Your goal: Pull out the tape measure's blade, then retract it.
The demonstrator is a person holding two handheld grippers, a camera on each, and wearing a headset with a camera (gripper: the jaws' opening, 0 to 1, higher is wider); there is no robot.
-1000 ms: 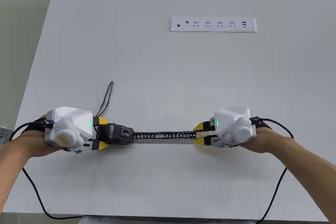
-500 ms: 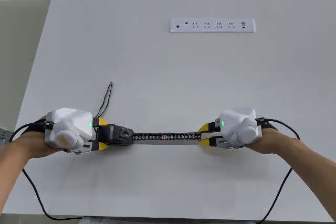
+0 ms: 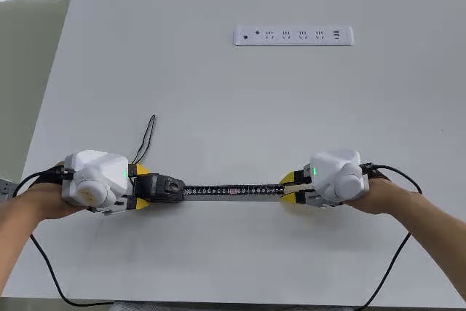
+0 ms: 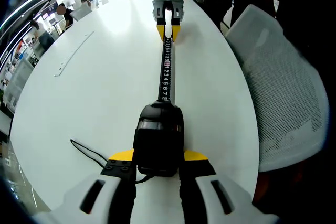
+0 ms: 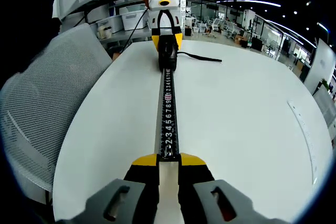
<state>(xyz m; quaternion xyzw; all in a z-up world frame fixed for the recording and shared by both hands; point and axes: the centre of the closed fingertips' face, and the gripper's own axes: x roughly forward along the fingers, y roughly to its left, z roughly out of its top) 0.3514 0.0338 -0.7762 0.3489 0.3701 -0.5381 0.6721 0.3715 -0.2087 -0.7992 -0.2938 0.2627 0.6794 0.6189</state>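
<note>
Black tape measure clamped in our left fingers, its blade runs straight to our right fingers, which grip its tip.

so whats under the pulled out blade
Bare white table lies under the blade, stretched between the case in the left gripper and the right gripper. Its end is covered by the right gripper, and whether the blade touches the table cannot be told.

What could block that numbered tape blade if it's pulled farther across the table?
Nothing visible does. Past the right gripper holding the numbered blade, the white table is bare; the white power strip lies well back, and the thin black cord lies by the black tape measure case.
</note>
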